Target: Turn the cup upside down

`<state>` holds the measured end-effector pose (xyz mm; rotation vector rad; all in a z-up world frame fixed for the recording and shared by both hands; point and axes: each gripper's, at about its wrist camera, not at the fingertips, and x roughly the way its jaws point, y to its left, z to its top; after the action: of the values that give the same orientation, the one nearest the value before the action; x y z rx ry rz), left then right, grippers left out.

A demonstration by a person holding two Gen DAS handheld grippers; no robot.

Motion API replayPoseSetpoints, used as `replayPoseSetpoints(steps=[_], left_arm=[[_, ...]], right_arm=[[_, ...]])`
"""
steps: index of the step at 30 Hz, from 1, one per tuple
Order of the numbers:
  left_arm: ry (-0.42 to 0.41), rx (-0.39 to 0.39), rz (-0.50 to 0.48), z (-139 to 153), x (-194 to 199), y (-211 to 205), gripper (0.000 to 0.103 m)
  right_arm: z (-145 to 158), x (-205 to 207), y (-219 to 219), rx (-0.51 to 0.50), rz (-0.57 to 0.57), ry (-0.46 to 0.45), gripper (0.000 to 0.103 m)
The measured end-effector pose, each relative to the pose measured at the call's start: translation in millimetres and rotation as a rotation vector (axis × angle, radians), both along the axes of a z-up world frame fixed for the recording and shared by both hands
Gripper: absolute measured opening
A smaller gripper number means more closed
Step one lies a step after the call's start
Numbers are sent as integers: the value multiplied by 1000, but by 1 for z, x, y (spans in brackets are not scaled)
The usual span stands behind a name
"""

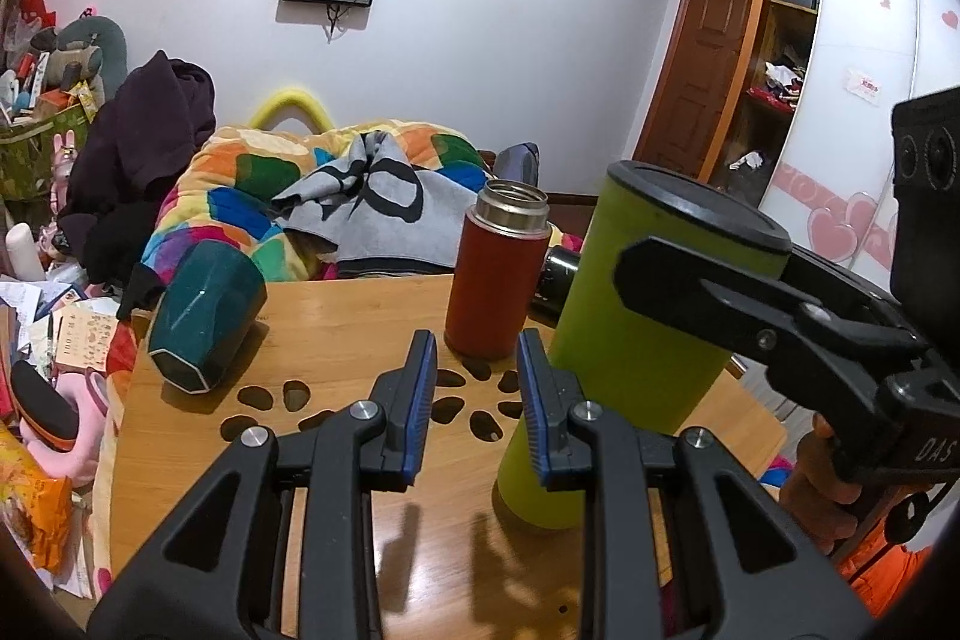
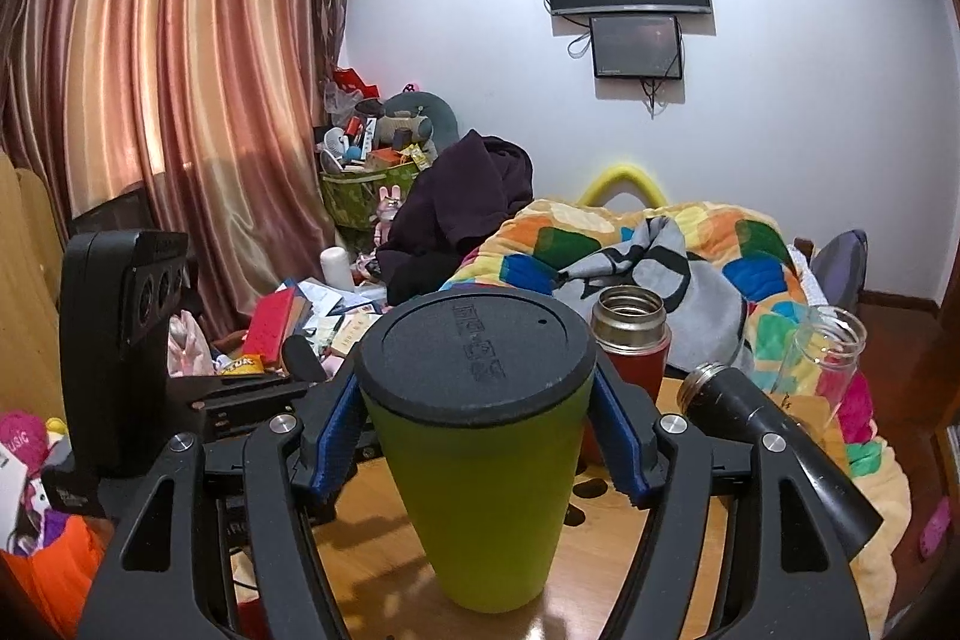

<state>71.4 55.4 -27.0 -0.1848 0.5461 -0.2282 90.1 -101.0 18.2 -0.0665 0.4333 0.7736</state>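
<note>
The green cup (image 2: 480,490) with a black lid stands upright on the wooden table (image 1: 336,334), narrow base down, and the right hand-held gripper (image 2: 477,430) clamps its blue pads (image 2: 336,436) against both sides just under the lid. The left hand-held gripper (image 1: 474,400) hovers just beside the cup, jaws parted and holding nothing. A red thermos (image 1: 498,274) stands behind, and a dark teal cup (image 1: 204,316) lies tipped over to the left.

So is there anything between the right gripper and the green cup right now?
Nothing visible. The right gripper already has its fingers on either side of the green cup, just under the black lid. The red flask stands behind the cup.
</note>
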Motion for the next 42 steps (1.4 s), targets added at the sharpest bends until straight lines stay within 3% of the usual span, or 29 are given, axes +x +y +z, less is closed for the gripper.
replayPoseSetpoints(steps=[9,11,14,18,20,22,27,42], left_arm=[[-55,20,43,19,-34,3,27],[-82,27,53,26,-44,1,33],[-121,37,66,37,-58,-4,48],[-170,53,90,53,-77,-12,69],[-195,72,107,59,-87,-17,78],[-215,89,134,64,-95,-22,100],[-265,130,186,74,-118,-34,103],[-299,205,271,68,-138,-54,103]], right_arm=[[19,-24,-29,6,-41,-70,66],[23,-31,-37,10,-61,-86,70],[30,-42,-49,23,-106,-110,82],[37,-56,-62,24,-171,-122,86],[38,-62,-68,33,-184,-114,94],[40,-66,-74,44,-199,-110,103],[42,-76,-87,59,-233,-103,103],[38,-103,-95,42,-291,-116,103]])
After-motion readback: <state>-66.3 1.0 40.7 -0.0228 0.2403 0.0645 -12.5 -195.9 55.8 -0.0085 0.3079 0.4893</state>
